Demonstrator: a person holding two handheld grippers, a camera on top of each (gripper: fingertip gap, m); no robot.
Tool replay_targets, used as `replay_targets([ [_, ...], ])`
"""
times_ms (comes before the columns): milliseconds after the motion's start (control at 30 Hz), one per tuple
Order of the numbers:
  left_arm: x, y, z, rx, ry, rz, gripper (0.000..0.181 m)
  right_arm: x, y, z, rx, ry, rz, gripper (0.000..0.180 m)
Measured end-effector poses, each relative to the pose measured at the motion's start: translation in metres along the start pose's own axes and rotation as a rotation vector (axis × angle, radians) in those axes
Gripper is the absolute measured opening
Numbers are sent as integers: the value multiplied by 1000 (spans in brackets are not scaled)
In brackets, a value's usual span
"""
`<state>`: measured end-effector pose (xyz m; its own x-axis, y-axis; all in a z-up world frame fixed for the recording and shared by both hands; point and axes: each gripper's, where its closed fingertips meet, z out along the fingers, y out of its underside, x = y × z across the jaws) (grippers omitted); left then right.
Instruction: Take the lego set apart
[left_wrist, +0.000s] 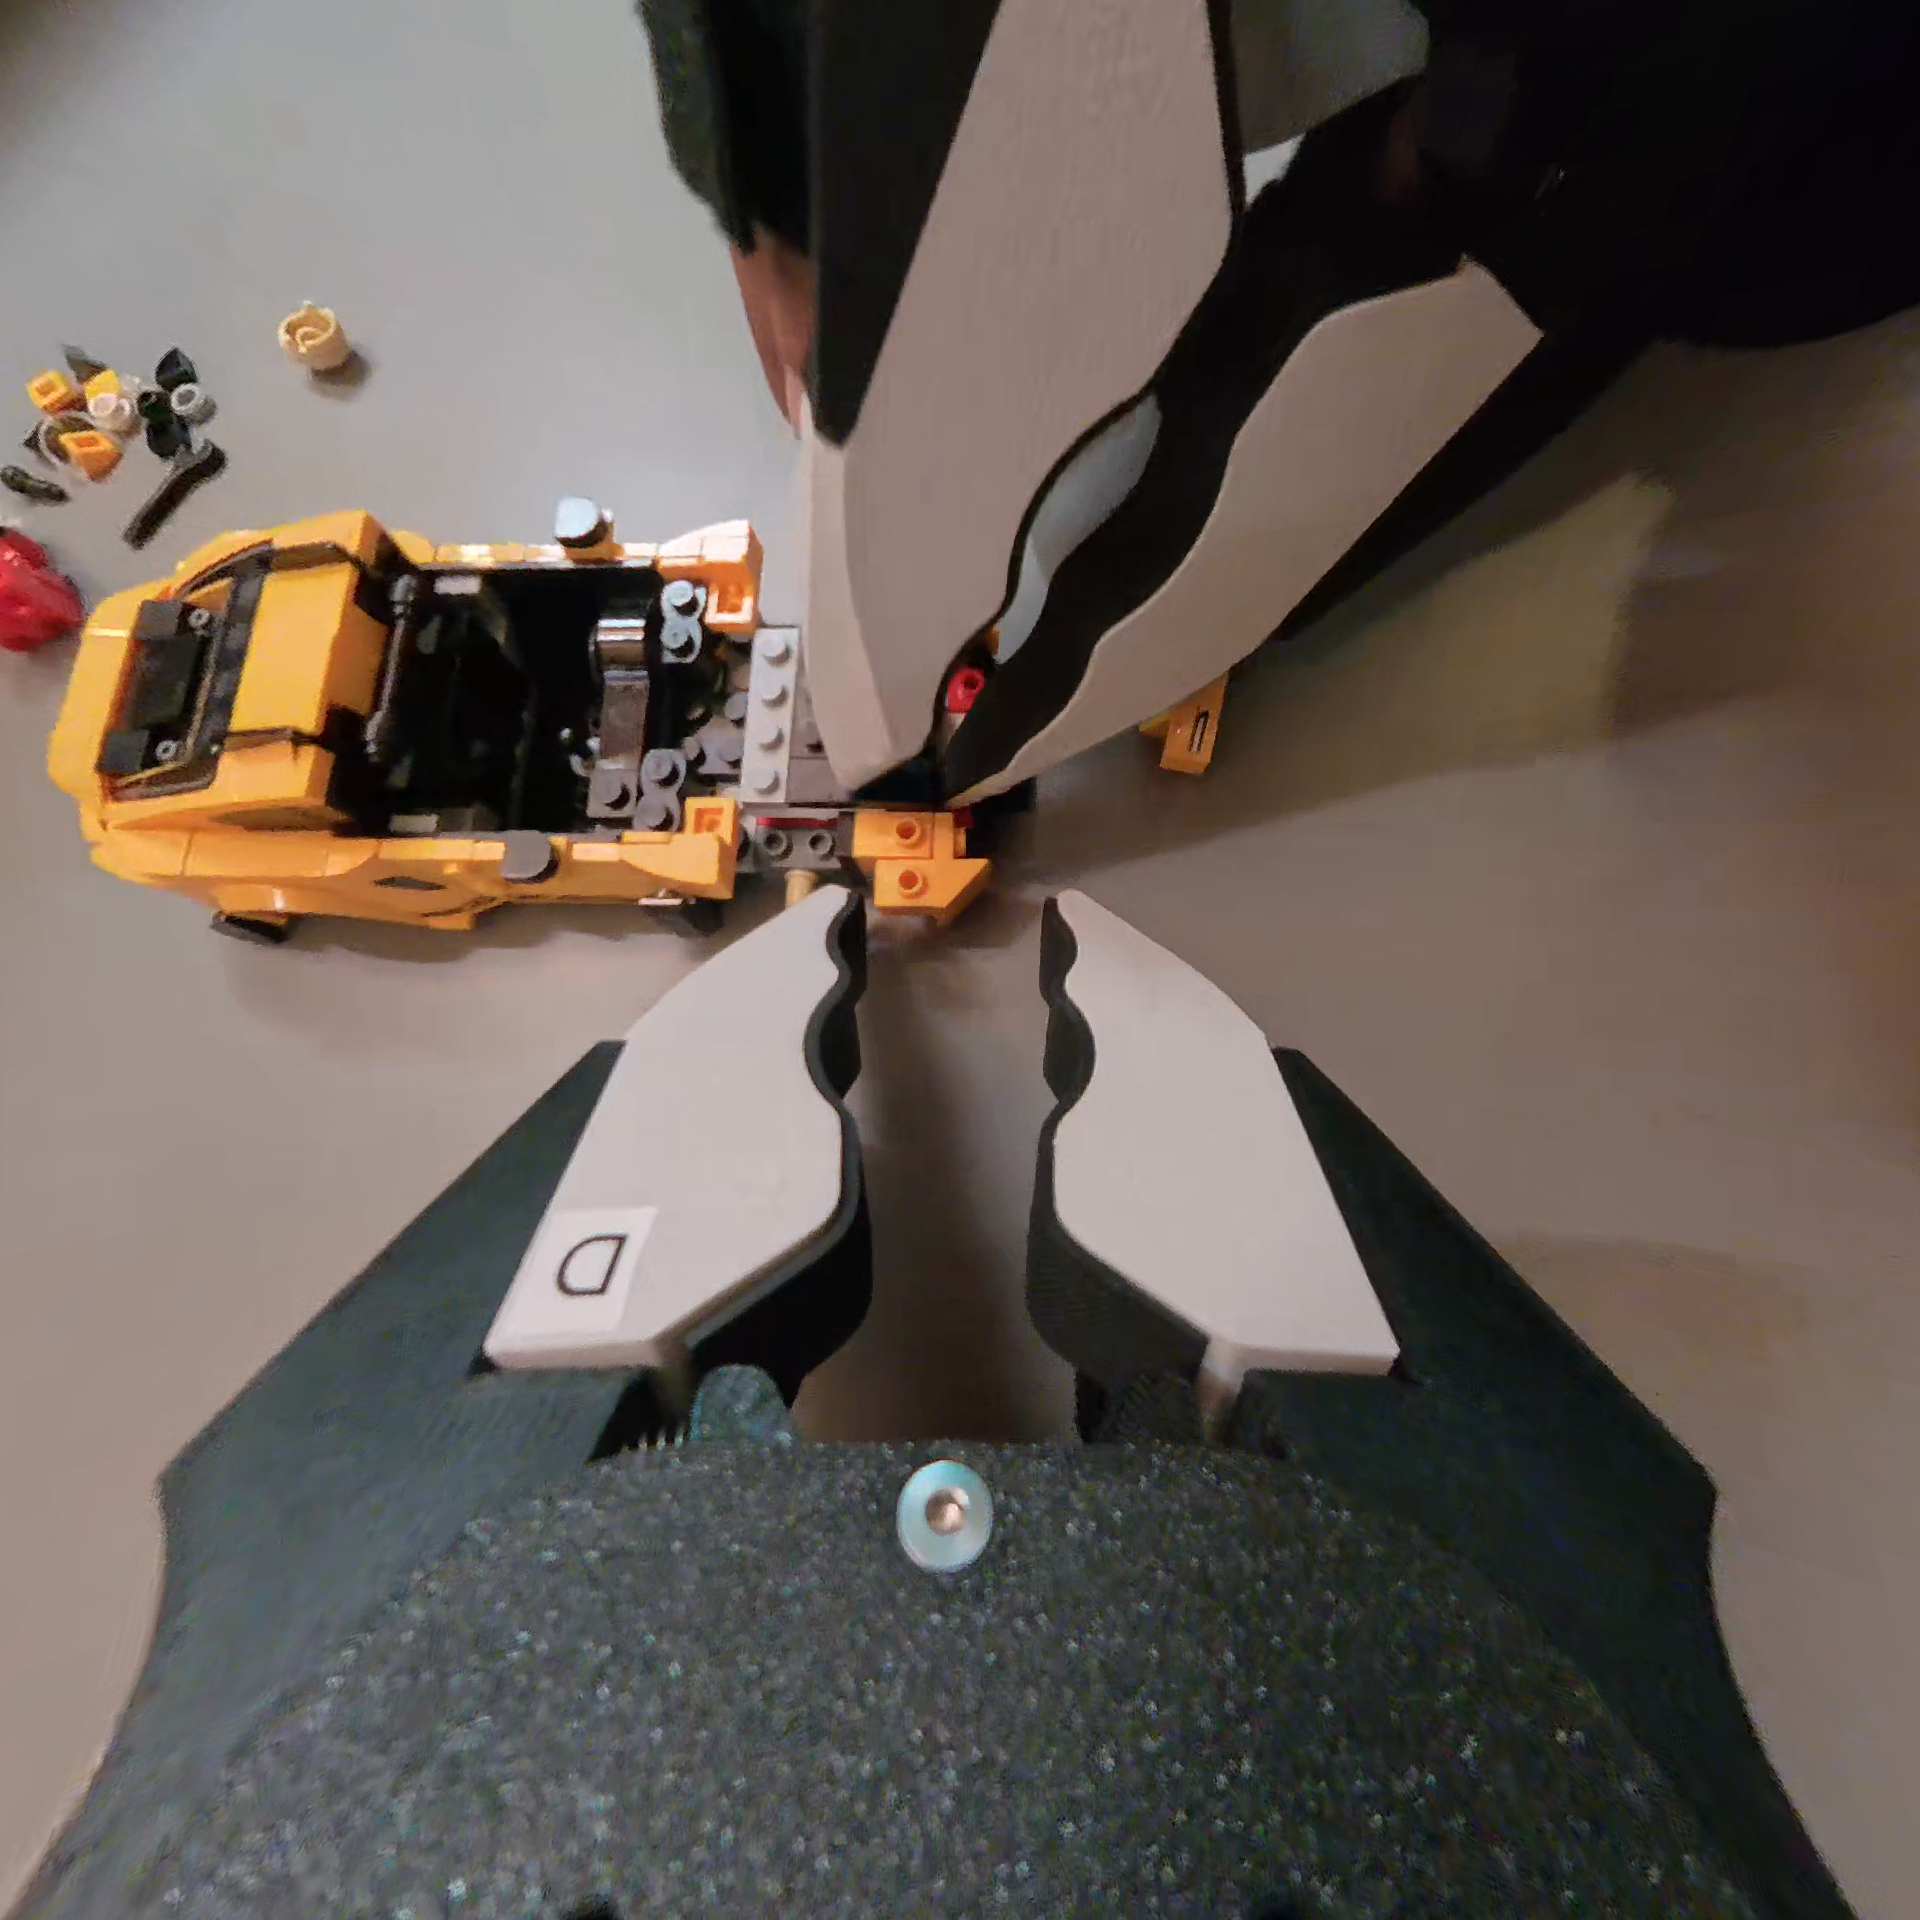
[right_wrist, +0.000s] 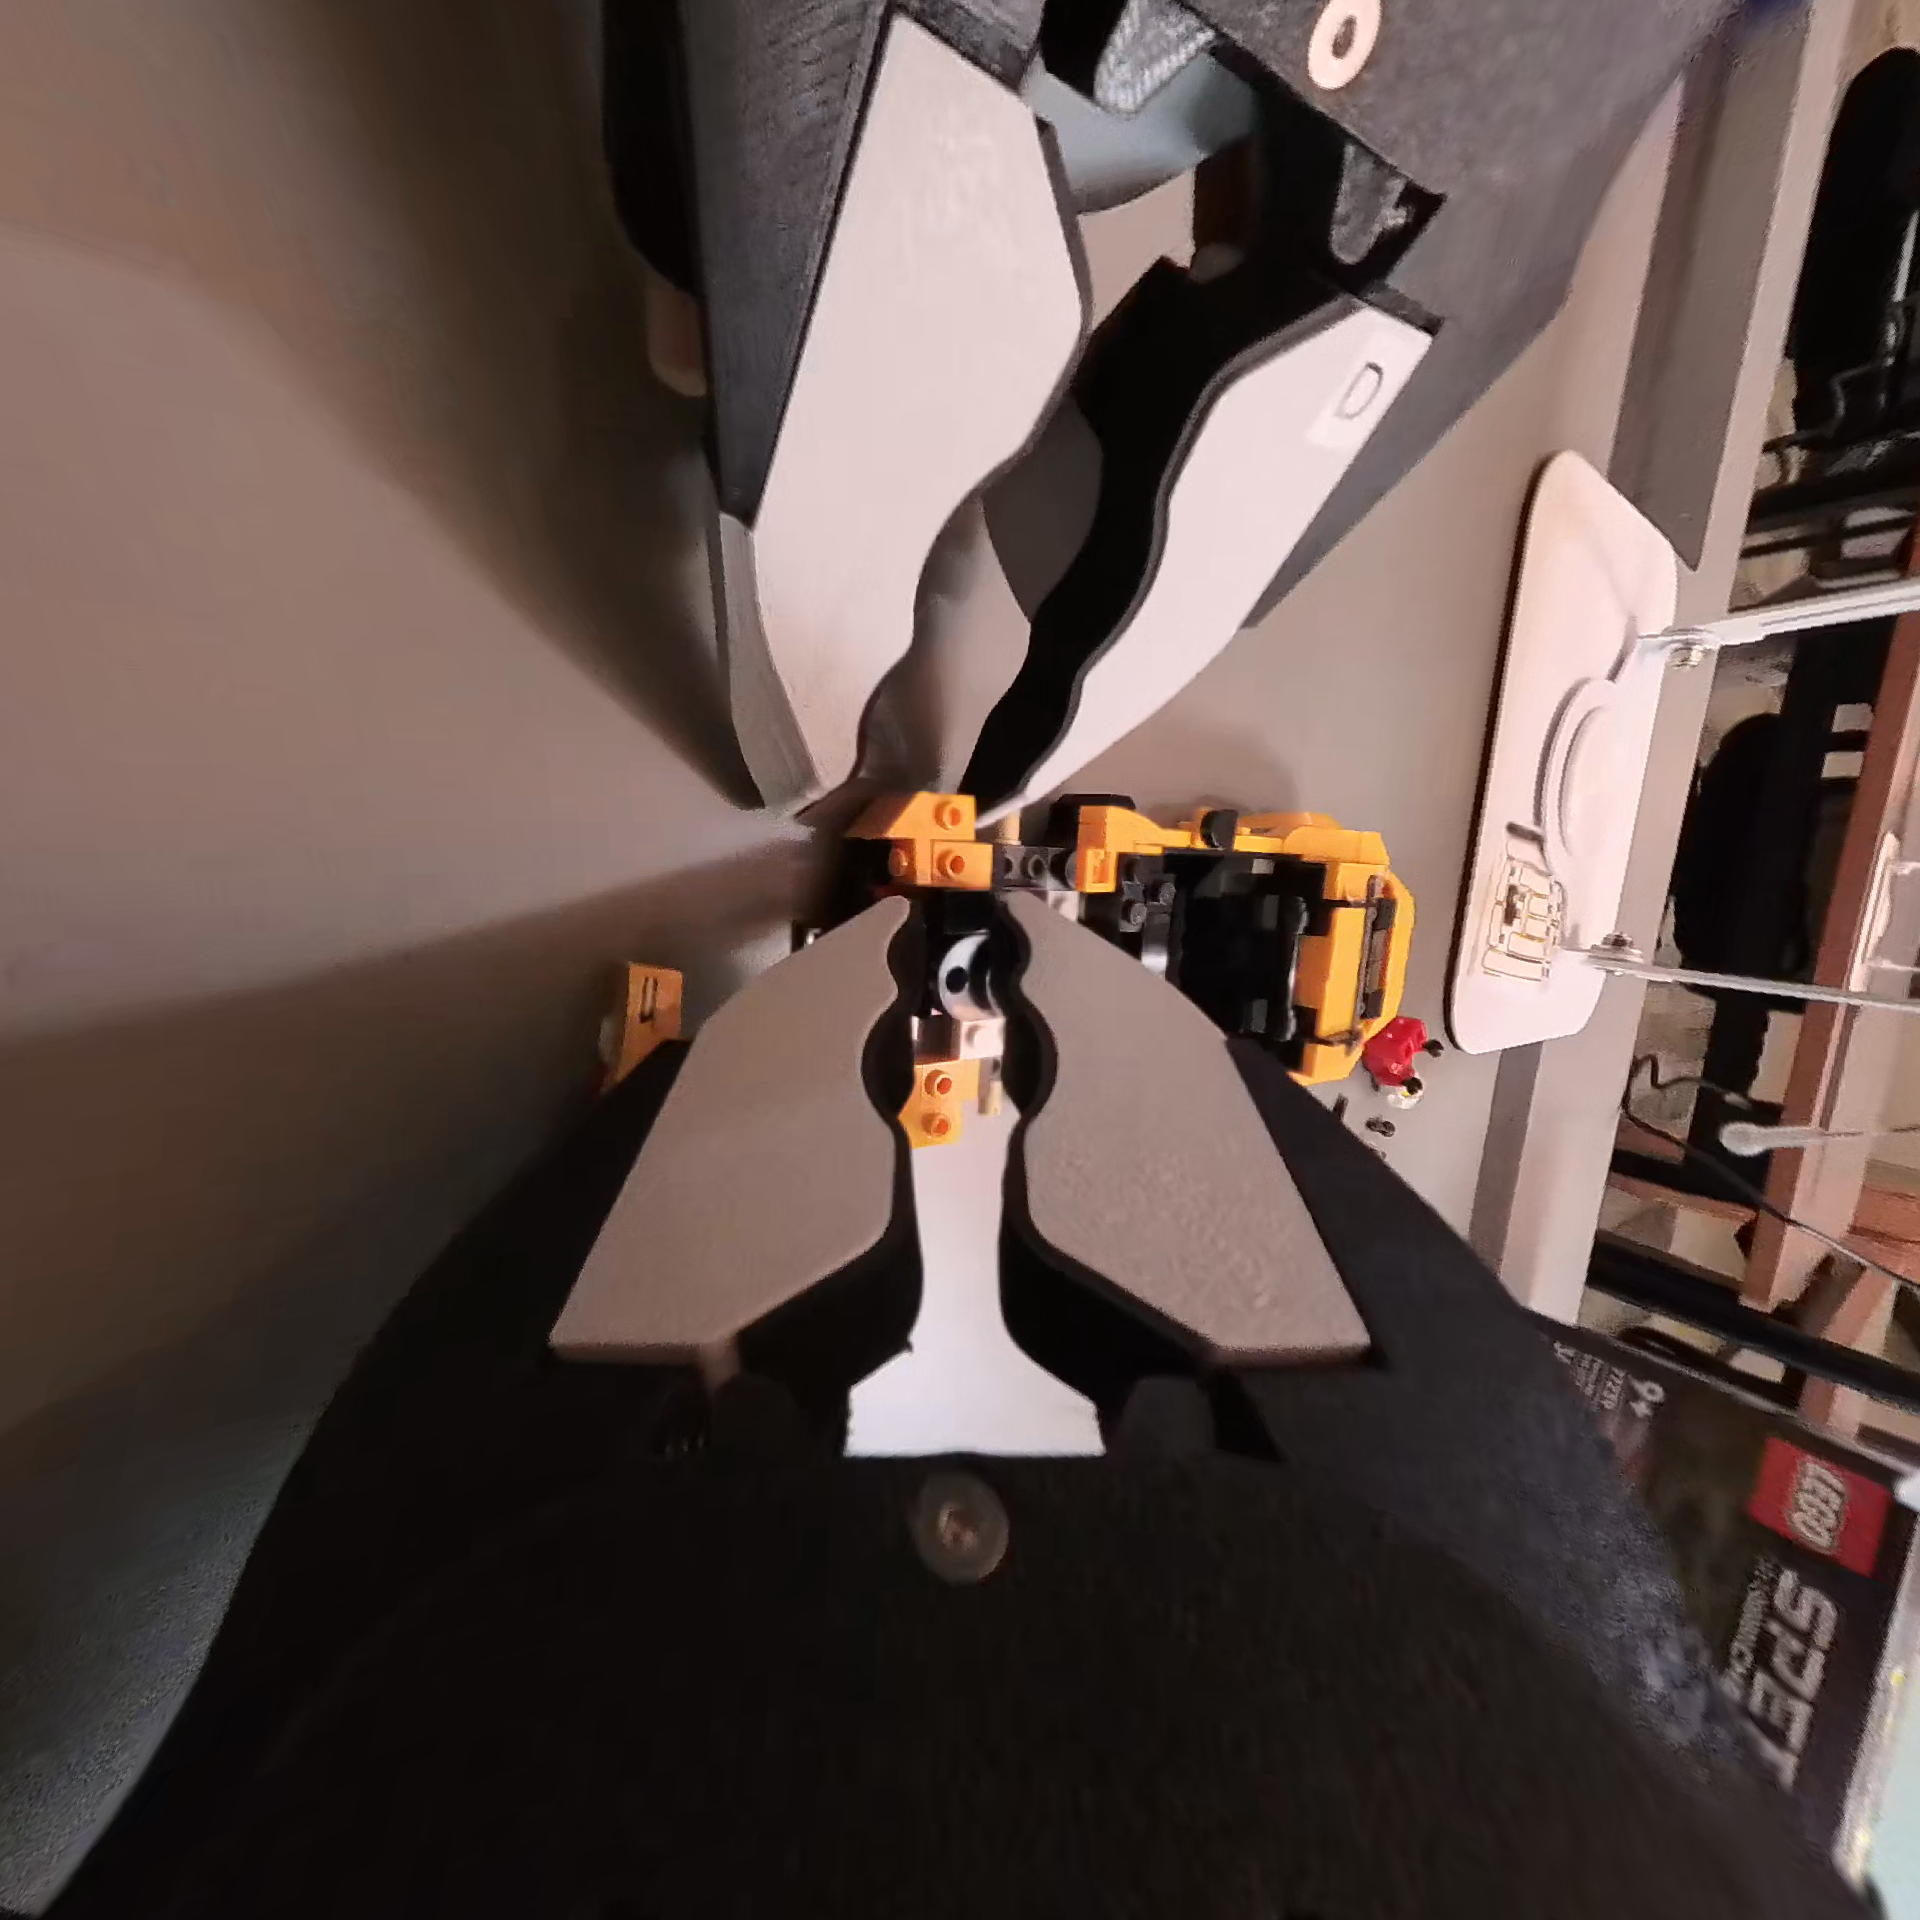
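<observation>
The right gripper (right_wrist: 956, 935), at frame centre, is partly closed around the yellow car's (left_wrist: 343, 717) rear section. The left gripper (left_wrist: 951, 914) is open and empty. Brace the car body before pulling straight off.

- our right gripper (right_wrist: 956, 935) sits at the broken-open end of the yellow lego car (right_wrist: 1247, 914), fingers slightly apart around a small black-and-white round piece (right_wrist: 964, 977), though we cannot tell whether they touch it.
- the left gripper (right_wrist: 914, 805) comes down from the top, its tips close together at the car's orange corner bricks (right_wrist: 935, 842).
- a loose orange piece (right_wrist: 649, 1003) lies on the grey table (right_wrist: 312, 623) beside our left finger.
- a red piece (right_wrist: 1397, 1049) lies just past the car's far end.
- a white board (right_wrist: 1558, 727) lies farther off, and a dark printed box (right_wrist: 1766, 1621) fills the lower right corner.
</observation>
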<state>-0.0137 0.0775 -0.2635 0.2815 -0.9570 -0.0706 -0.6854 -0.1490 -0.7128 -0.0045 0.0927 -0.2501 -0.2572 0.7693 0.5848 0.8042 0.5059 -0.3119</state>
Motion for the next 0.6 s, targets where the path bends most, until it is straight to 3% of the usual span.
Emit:
replay_targets([
  [233, -5, -2, 3, -3, -16, 24, 30, 5, 3, 3, -83, -28, -96, 8],
  [600, -19, -8, 4, 36, -65, -11, 25, 10, 4, 3, -45, 47, -91, 5],
])
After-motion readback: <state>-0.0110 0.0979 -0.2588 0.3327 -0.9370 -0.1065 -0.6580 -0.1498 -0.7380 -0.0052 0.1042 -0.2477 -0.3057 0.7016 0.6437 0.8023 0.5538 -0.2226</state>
